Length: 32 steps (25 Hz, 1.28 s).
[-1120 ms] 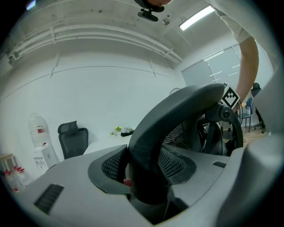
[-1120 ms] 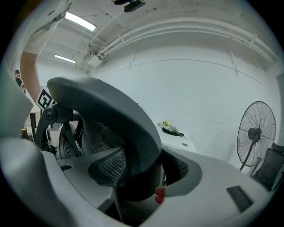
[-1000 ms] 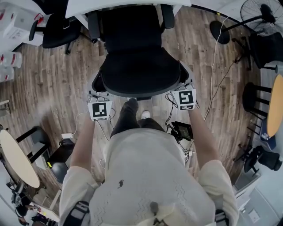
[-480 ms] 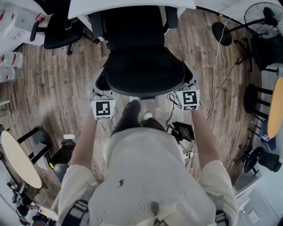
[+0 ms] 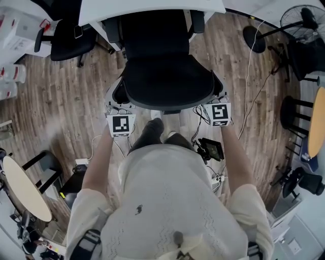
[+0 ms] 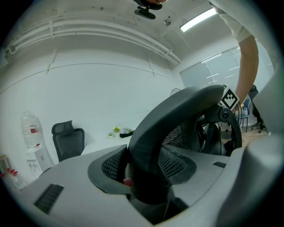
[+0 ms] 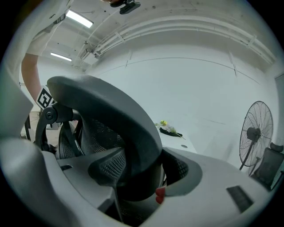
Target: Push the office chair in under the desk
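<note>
In the head view you are standing behind the chair, whose seat is sitting partly under the white desk while its back is sticking out toward you over the wooden floor. Your left gripper and right gripper are holding the two outer ends of the chair's back. In the left gripper view, the left gripper is standing wide, and its pads are clamping the thick black rim of the chair back between them. A second black chair is standing by the far wall. In the right gripper view, the right gripper is likewise spread wide and closing on the rim, and a fan is standing at the right.
</note>
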Motion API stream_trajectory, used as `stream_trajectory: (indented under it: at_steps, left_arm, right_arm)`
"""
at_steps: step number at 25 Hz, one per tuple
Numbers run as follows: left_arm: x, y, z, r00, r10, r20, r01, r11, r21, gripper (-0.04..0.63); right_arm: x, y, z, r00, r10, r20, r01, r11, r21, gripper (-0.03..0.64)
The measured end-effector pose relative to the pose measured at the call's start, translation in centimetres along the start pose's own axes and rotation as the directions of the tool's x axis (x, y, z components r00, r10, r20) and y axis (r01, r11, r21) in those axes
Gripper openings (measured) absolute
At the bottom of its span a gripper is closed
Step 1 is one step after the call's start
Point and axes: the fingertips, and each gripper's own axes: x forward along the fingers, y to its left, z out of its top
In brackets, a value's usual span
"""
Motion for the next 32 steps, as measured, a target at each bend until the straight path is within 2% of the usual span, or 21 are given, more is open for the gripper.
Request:
stream_trajectory:
  at_steps: [16,32]
  left_arm:
    - [0.5,3.3,-0.6,0.999,-0.040,0.007,0.040,0.999,0.011,0.227]
    - [0.4,3.1,-0.3,0.999,-0.046,0.007,0.046,0.999,0.016,0.229]
  right_arm:
    - [1.7,1.9,1.0,0.999,-0.041,0.000,0.041,0.999,0.006,0.264]
    - [1.2,1.9,1.0,0.998,-0.055,0.003,0.055,0.998,0.001,0.264]
